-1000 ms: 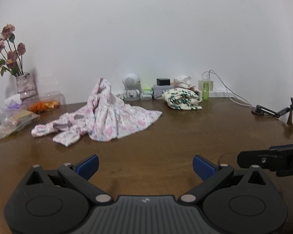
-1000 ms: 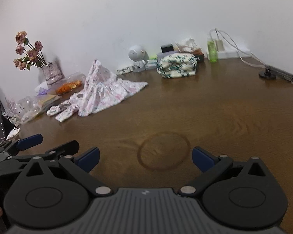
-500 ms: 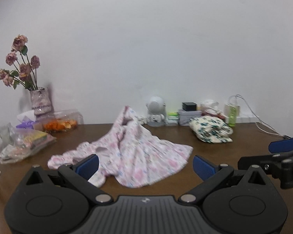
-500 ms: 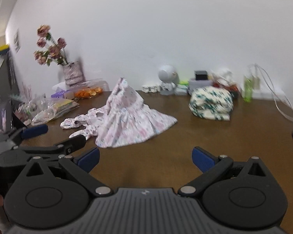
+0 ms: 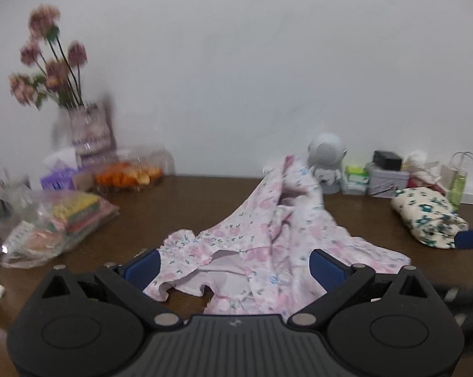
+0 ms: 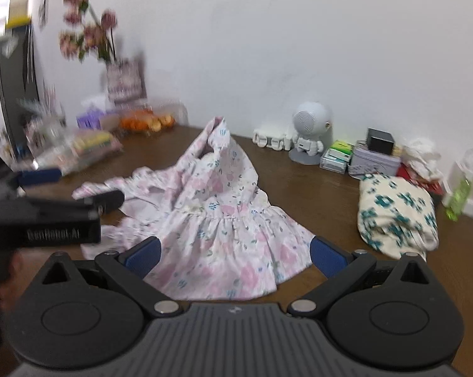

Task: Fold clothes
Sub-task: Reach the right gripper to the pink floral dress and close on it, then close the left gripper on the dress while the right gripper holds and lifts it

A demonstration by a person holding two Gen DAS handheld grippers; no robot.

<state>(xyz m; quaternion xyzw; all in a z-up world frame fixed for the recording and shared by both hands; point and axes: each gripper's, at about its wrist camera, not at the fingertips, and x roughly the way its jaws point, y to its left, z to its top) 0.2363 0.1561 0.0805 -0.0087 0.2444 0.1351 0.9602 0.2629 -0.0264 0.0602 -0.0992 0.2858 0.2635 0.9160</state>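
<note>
Now on the approach step: both tools spread wide, gripping nothing. Left tool (image 5: 233, 264) hovers at the crumpled dress (image 5: 267, 238), sleeve end; right tool (image 6: 234, 253) at its skirt hem. Dress lies heaped mid-worktop (image 6: 330, 188), peak standing up. Folded garment (image 6: 396, 216) sits apart. Next, I judge: pinch two edges, spread flat.

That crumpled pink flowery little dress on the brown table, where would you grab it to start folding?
Probably by the gathered skirt hem, coming in low from the near side. On the pink floral dress that edge lies flat and loose toward the open right tool, while the bodice stands bunched in a peak behind. The open left tool could take the frilled sleeve edge.
</note>
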